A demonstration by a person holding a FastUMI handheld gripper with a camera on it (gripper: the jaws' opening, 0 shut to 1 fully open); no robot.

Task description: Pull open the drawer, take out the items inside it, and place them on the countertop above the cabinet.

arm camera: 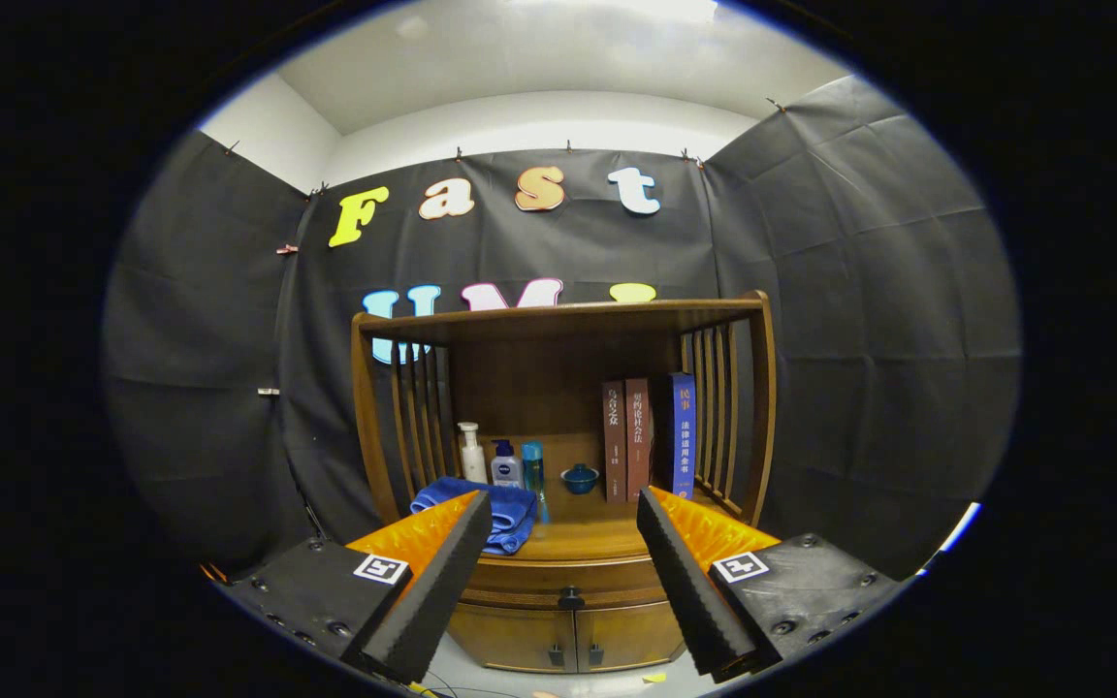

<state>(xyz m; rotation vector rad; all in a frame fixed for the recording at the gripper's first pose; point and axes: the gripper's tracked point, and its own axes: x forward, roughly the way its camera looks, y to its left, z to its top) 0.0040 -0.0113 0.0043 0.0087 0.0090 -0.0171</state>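
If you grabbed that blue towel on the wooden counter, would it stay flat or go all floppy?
Probably floppy: the blue towel lies in soft folds and would likely droop and unfold. It looks light, and not slippery. The hand-held gripper is open, well short of it.
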